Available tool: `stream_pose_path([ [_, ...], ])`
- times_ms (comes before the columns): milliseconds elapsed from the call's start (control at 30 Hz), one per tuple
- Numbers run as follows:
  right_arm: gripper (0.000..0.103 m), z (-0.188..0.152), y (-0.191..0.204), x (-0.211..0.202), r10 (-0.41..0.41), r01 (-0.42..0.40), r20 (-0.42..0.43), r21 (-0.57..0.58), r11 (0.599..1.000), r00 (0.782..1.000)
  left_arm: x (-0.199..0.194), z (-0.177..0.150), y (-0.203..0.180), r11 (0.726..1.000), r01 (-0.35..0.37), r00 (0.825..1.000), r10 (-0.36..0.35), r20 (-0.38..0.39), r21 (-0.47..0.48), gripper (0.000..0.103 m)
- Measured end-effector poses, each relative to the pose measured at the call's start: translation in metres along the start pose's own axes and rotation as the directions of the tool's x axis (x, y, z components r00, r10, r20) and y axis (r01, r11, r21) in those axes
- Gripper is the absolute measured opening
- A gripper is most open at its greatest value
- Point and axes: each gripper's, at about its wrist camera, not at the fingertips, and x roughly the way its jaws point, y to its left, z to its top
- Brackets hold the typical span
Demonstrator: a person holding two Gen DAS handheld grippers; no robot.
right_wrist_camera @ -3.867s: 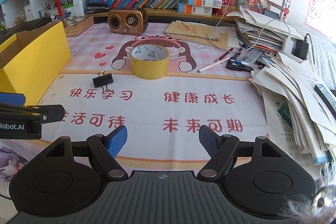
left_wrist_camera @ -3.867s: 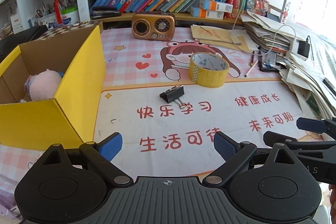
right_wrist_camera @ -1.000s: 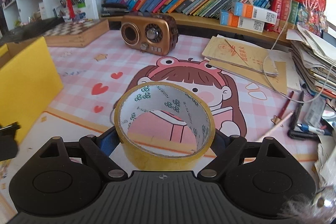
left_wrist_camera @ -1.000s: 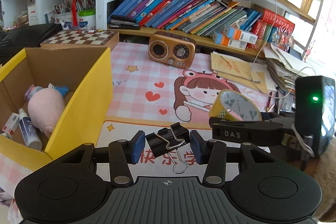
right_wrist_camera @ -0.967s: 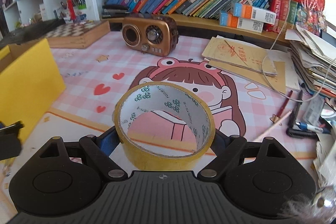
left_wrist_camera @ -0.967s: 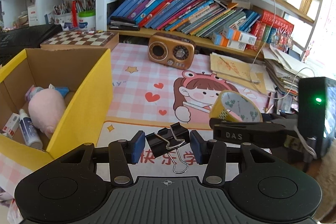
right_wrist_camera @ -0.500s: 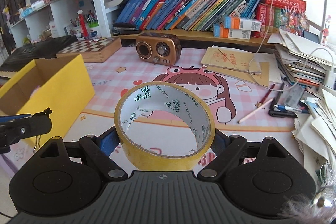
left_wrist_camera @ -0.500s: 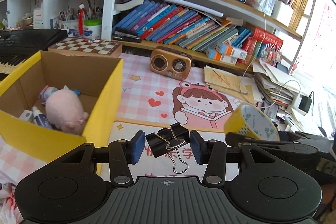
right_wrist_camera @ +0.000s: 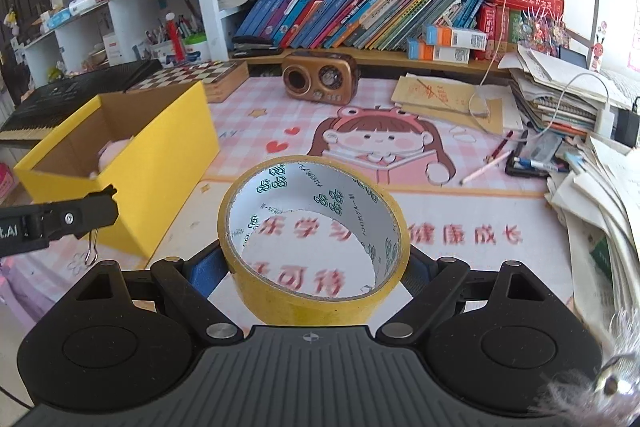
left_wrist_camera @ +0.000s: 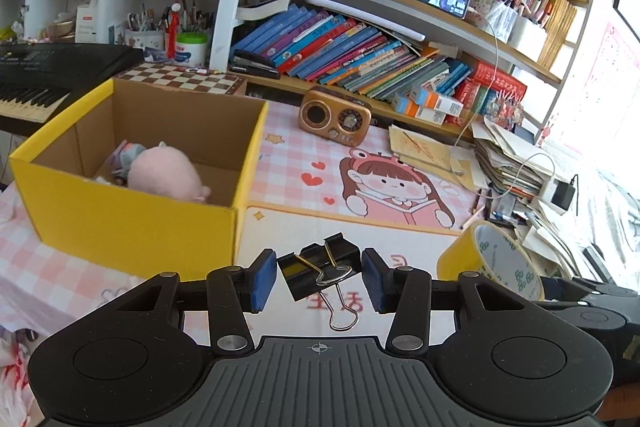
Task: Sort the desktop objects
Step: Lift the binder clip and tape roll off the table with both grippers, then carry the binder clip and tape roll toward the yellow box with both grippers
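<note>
My left gripper (left_wrist_camera: 319, 277) is shut on a black binder clip (left_wrist_camera: 318, 265) and holds it in the air, to the right of the front corner of the yellow cardboard box (left_wrist_camera: 120, 219). The box holds a pink plush toy (left_wrist_camera: 166, 177). My right gripper (right_wrist_camera: 314, 269) is shut on a yellow tape roll (right_wrist_camera: 316, 287) and holds it above the desk mat; the roll also shows in the left wrist view (left_wrist_camera: 490, 259). The left gripper's finger shows at the left of the right wrist view (right_wrist_camera: 76, 213), beside the box (right_wrist_camera: 160, 167).
A gold radio (left_wrist_camera: 334, 119) stands at the back of the pink mat. A chessboard box (left_wrist_camera: 180, 79) and a keyboard (left_wrist_camera: 40, 75) lie behind the yellow box. Stacked papers (right_wrist_camera: 560, 95), pens (right_wrist_camera: 500, 155) and a charger cable crowd the right side. Bookshelves rise behind.
Both grippers have risen higher above the desk with their loads. The left gripper has drawn back, so the box now sits farther ahead at the left.
</note>
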Motion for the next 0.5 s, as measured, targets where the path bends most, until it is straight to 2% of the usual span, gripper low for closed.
stream_pose_path([
  [500, 0.086, -0.047, 0.068, -0.044, -0.011, 0.011, -0.019, -0.013, 1.000, 1.000, -0.053, -0.035, 0.044, 1.000, 0.022, 0.999, -0.022, -0.029, 0.012, 0.045],
])
